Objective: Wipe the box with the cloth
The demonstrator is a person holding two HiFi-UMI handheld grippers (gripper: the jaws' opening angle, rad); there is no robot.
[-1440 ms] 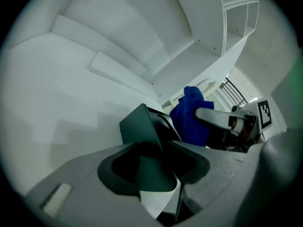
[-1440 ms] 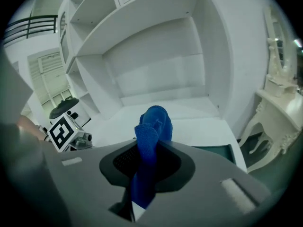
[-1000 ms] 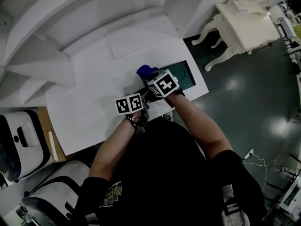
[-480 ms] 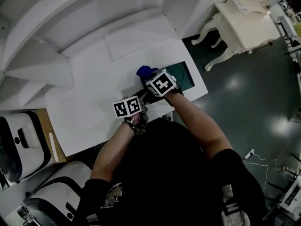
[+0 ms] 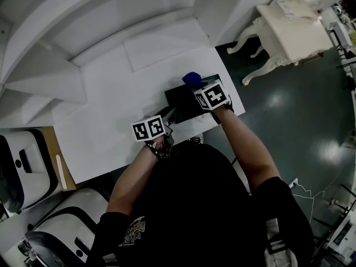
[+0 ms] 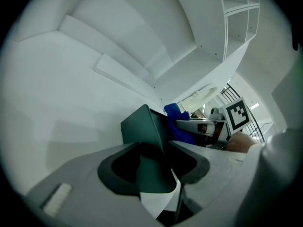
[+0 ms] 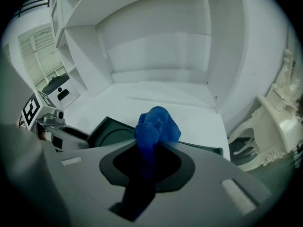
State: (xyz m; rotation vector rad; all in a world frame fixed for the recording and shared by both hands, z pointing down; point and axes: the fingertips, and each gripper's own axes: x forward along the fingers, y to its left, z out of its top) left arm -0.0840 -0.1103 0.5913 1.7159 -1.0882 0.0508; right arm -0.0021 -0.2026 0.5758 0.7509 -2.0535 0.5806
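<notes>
Clamping the flat dark-green box (image 6: pixel 139 126) in your left gripper (image 6: pixel 163 148), drag the bunched blue cloth (image 7: pixel 156 124) pinched between your right gripper (image 7: pixel 151 150) jaws low across it.

1. We take this for an indoor studio or showroom dressed like a home: white built-in shelves (image 7: pixel 156 46) rise behind a plain white table (image 5: pixel 105 127).
2. We see an ornate white side table (image 5: pixel 295 26) on a dark glossy floor (image 5: pixel 300 132).
3. We spot a loose white cable (image 5: pixel 295 183) on that floor and bulky white-and-black units (image 5: pixel 22 171) at the left.
</notes>
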